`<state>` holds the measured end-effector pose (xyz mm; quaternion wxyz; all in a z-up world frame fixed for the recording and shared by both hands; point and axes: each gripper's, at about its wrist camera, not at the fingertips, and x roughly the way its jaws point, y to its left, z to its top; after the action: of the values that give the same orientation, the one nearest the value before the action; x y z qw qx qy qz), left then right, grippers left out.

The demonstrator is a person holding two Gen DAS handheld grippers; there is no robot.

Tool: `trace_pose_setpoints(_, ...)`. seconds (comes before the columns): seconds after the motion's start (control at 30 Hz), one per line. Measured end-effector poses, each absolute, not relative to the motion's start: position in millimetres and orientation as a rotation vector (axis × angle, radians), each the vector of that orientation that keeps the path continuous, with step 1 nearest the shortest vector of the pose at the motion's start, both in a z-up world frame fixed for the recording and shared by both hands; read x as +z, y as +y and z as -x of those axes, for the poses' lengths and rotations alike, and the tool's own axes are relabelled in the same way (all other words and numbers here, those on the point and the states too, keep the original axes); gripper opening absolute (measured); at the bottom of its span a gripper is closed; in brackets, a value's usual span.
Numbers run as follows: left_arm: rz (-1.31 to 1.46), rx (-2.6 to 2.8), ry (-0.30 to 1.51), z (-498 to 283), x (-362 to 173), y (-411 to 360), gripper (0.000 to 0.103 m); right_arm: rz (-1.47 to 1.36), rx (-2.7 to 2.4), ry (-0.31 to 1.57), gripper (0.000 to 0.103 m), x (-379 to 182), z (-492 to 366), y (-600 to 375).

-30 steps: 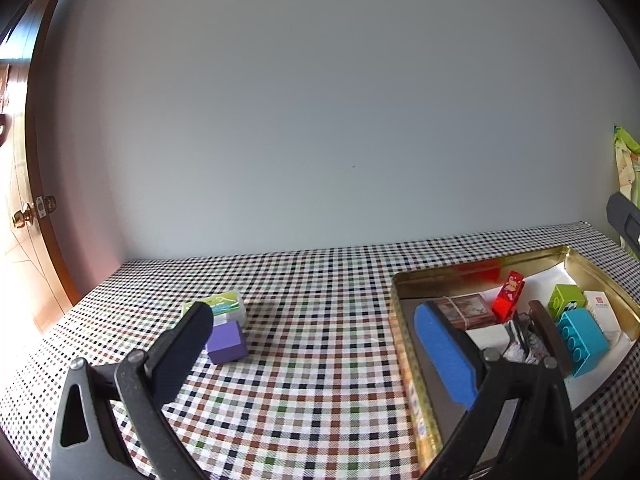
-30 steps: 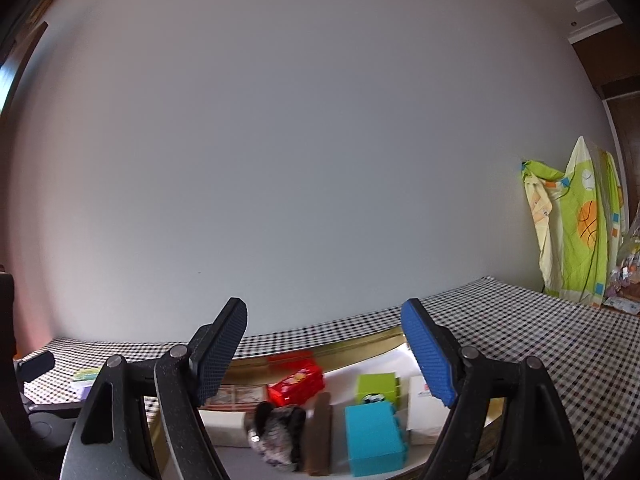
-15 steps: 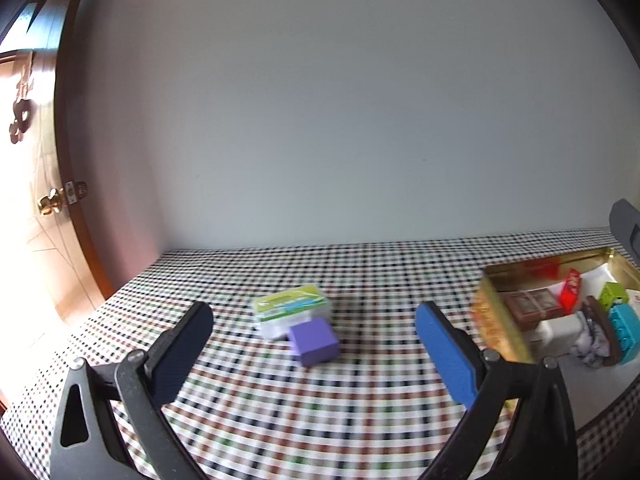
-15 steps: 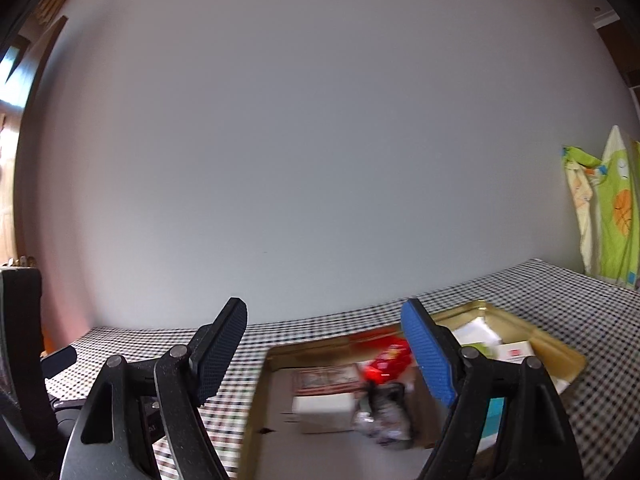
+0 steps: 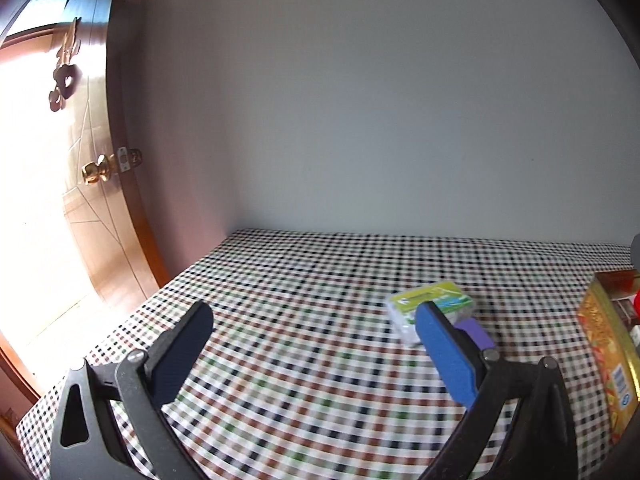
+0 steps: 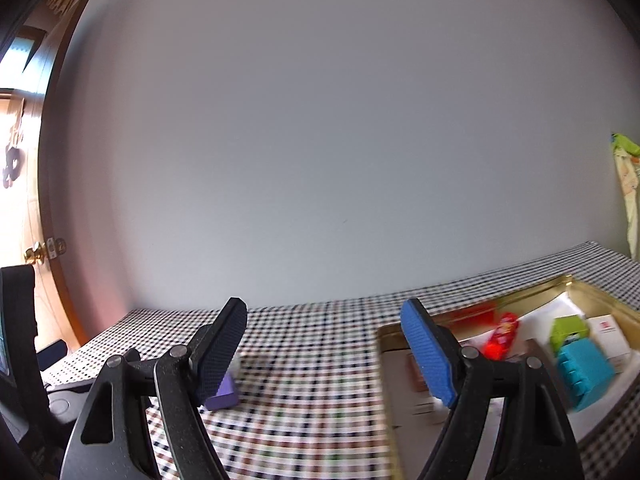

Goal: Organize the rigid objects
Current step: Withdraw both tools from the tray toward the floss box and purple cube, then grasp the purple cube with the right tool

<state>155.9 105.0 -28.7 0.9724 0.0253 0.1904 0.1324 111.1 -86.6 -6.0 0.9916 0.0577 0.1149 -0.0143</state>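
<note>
- The left gripper (image 5: 312, 344) hangs over the checked surface (image 5: 304, 280), its fingers (image 5: 446, 356) spread wide with nothing between them.
- In the left wrist view, a small white box with a green label (image 5: 430, 308) lies on the surface at about 3 o'clock from frame centre, and a purple block (image 5: 476, 332) lies just beside it on the near side, partly hidden behind the blue finger.
- The gold tin tray (image 5: 604, 344) shows at the 4 o'clock edge of that view, well apart from the box.
- The right gripper (image 6: 322, 346) also has its fingers apart and empty.
- In the right wrist view the tray's rim (image 6: 500, 300) sits at 4 o'clock; inside lie a red piece (image 6: 502, 336), a green block (image 6: 568, 330), a turquoise brick (image 6: 584, 372) and a white card box (image 6: 610, 336).
- The purple block (image 6: 224, 396) appears at 8 o'clock, behind the dark finger.
- A wooden door with a brass knob (image 5: 96, 172) stands at 9 o'clock.
</note>
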Motion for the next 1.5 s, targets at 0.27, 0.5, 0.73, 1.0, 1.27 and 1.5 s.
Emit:
trace_pose_setpoints(0.27, -0.021, 0.330, 0.420, -176.9, -31.2, 142.2, 0.102, -0.117, 0.053, 0.387, 0.081, -19.5, -157.1, -58.7)
trace_pose_setpoints(0.5, -0.013, 0.365, 0.445, -196.8, -32.5, 166.4, 0.102, -0.084, 0.173, 0.588, 0.081, -37.1, -192.0, -25.8)
trace_pose_setpoints(0.73, 0.021, 0.335, 0.522, -215.2, -39.8, 180.7, 0.102, -0.009, 0.248, 0.752, 0.078, -56.7, -216.9, -1.5)
trace_pose_setpoints(1.0, 0.023, 0.329, 0.513, -212.5, -40.1, 177.2, 0.102, 0.040, 0.272, 0.901, 0.057, -77.5, -241.2, 17.3)
trace_pose_setpoints(1.27, 0.061, 0.301, 0.530, -210.5, -42.7, 179.3, 0.103, 0.070, 0.263, 0.900, 0.043, -85.7, -245.9, 23.9)
trace_pose_setpoints(1.5, 0.114, 0.231, 0.570, -217.1, -47.0, 167.8, 0.103, 0.009, 0.159, 0.653, 0.043, -45.3, -194.7, -23.9)
